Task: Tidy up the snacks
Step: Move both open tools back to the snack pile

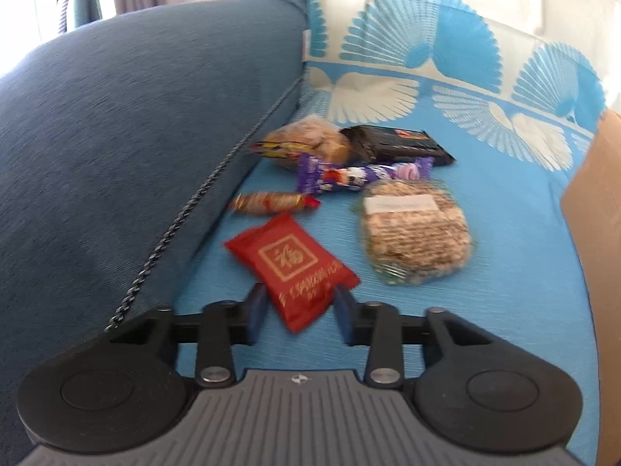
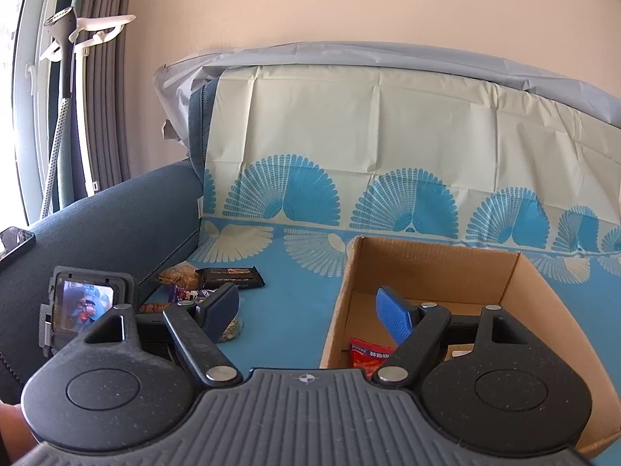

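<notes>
Sofa (image 1: 116,124), dark blue, armrest on the left; seat under a blue cloth (image 1: 504,233) with a fan print that runs up the backrest.

Cardboard box (image 2: 427,268) sits open on the seat, right side. A red packet (image 2: 366,353) lies on its floor at the near left corner; the rest of the inside is hidden by the right gripper.

Snack pile on the seat, left of the box, next to the armrest:
- far: clear bag of brown pieces (image 1: 306,136), touching the black wrapped bar (image 1: 399,143)
- middle: purple wrapper (image 1: 361,174), then the clear pack of pale crackers (image 1: 415,233) just near of it
- left: small red-gold candy (image 1: 271,202)
- nearest: red packet with gold square mark (image 1: 295,268)

Left gripper (image 1: 300,303): blue pads clamped on the near end of the red gold-marked packet, which lies tilted on the cloth.

Right gripper (image 2: 310,310): jaws wide apart, nothing between them, held over the box's near left wall.

Phone (image 2: 15,242) on the armrest, far left.
</notes>
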